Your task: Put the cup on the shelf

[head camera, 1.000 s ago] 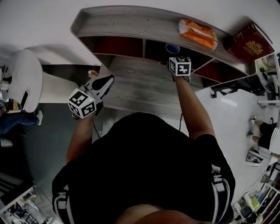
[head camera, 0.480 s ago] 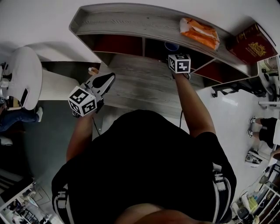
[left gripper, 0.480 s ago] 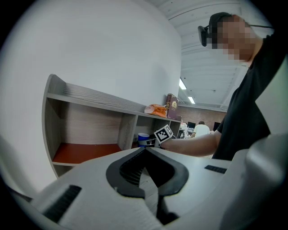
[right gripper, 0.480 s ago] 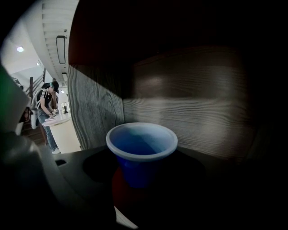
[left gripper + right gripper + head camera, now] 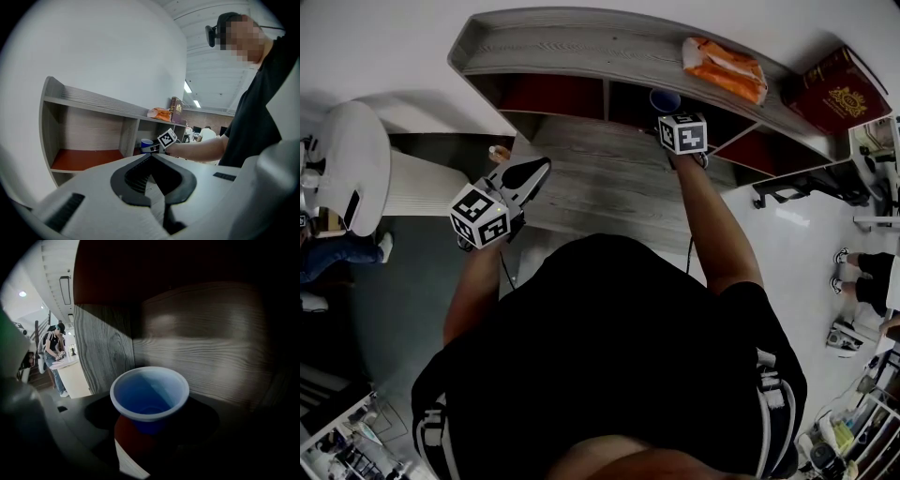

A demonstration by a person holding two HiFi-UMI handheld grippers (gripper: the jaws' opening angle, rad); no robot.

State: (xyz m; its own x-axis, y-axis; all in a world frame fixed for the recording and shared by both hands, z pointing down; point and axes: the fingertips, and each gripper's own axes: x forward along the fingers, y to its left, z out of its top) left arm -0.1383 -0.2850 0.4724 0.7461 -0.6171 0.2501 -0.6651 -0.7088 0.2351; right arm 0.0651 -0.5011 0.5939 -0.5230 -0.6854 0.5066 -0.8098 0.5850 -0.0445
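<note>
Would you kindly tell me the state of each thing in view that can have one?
Blue plastic cup: upright and empty, in the middle compartment of the grey wooden shelf.
Right gripper: jaws open, just been opening; the cup stands between them, not pressed.
Left gripper: jaws shut, nothing between them.
Orange packet: lying flat on the shelf top.
Dark red book: closed, lying flat on the shelf top.

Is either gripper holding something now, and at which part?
Nothing is held. The right gripper has just been opening its jaws; the blue cup stands between them, seemingly untouched. The left gripper is shut and empty.
</note>
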